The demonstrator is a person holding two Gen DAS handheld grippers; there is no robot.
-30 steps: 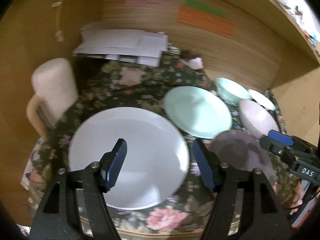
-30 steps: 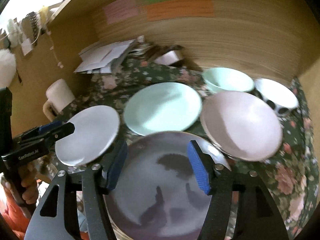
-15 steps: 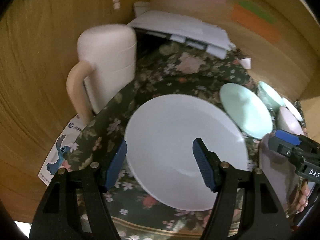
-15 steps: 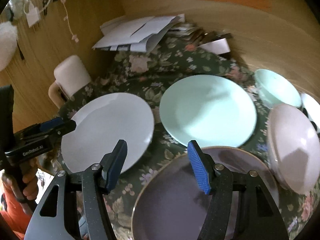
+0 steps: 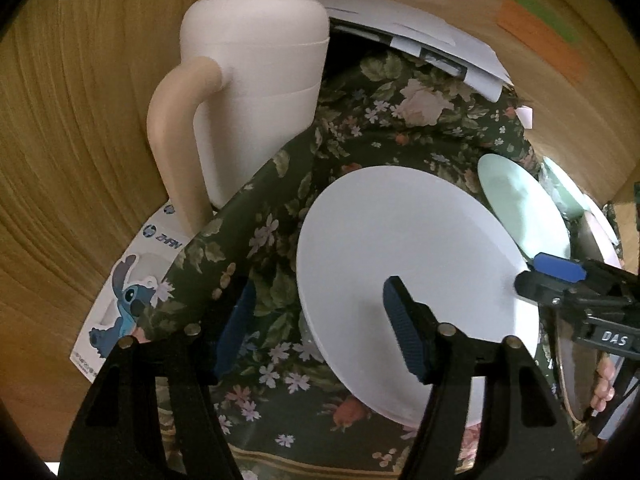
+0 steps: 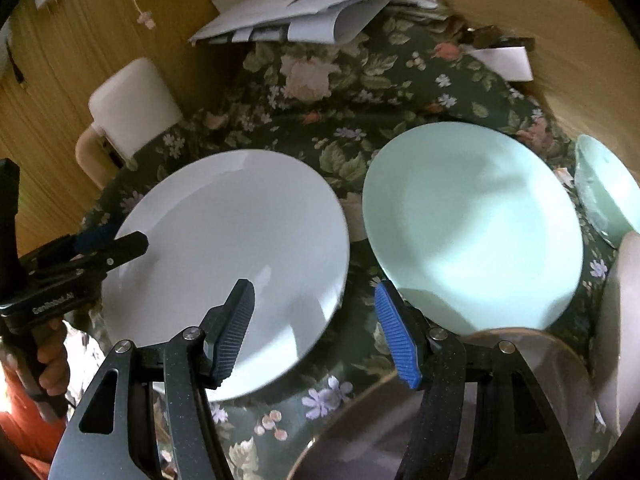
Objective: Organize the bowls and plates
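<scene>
A white plate (image 6: 232, 264) lies on the floral cloth, also seen in the left wrist view (image 5: 408, 264). My left gripper (image 5: 320, 336) is open and straddles the plate's left rim; it shows in the right wrist view (image 6: 104, 246) at that edge. My right gripper (image 6: 316, 332) is open and straddles the plate's right rim; it shows in the left wrist view (image 5: 548, 276). A mint plate (image 6: 472, 224) lies right of the white one. A mint bowl (image 6: 604, 192), a pink bowl (image 6: 624, 320) and a dark plate (image 6: 460, 420) sit at the right.
A cream lidded jug (image 5: 248, 92) with a handle stands at the left by the wooden wall (image 5: 60, 120). Loose papers (image 6: 304, 4) lie at the back. A Stitch sticker card (image 5: 120, 304) lies under the cloth (image 6: 360, 80) edge.
Both grippers have moved left and lower toward the white plate. The left one now spans its left rim, the right one its right rim instead of the dark plate.
</scene>
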